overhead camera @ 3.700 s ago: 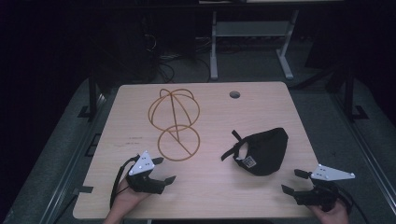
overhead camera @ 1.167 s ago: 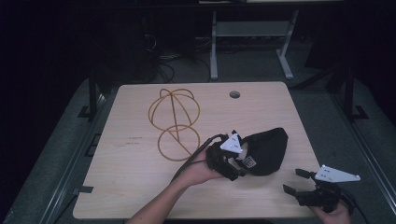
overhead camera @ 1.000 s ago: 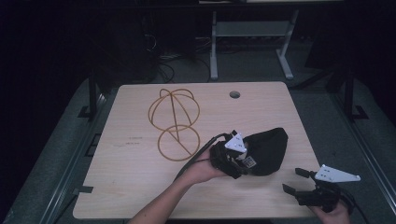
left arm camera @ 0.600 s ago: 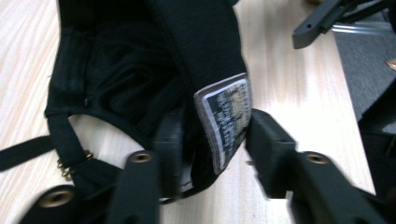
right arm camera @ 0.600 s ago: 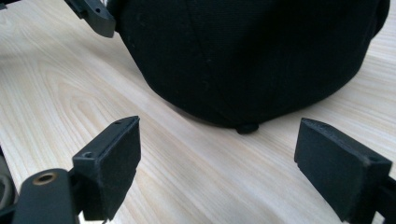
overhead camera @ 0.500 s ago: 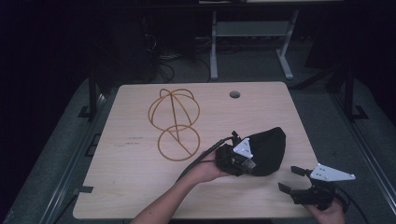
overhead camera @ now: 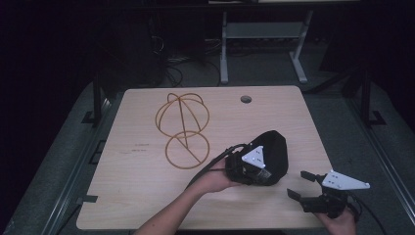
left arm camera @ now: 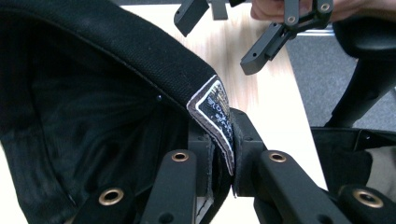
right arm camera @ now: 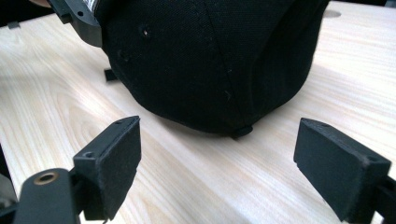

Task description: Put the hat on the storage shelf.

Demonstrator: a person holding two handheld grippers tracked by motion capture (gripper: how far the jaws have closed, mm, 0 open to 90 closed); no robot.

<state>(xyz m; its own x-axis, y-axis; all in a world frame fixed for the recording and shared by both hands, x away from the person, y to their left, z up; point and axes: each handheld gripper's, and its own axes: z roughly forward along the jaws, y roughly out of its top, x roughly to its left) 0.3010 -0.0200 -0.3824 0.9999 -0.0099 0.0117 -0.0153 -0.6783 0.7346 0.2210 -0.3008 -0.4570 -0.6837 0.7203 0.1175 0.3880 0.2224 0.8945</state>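
The high view looks forward and down over the whole worktop (overhead camera: 147,196) from above; each gripper view sits low and close, looking along its own fingers; all three share the black cap (overhead camera: 276,152) (left arm camera: 93,93) (right arm camera: 210,60)

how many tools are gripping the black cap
1: the left tool is shut on the black cap at its edge; the right tool stands open near the table's front edge.

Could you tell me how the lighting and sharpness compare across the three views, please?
High view: dim, the room around the table nearly black, and the black cap loses detail. Left gripper view: brighter; the cap's rim and woven label are sharp where the left gripper pinches them, though the cap's inside is murky. Right gripper view: evenly lit, clear wood grain, the near pads slightly soft.
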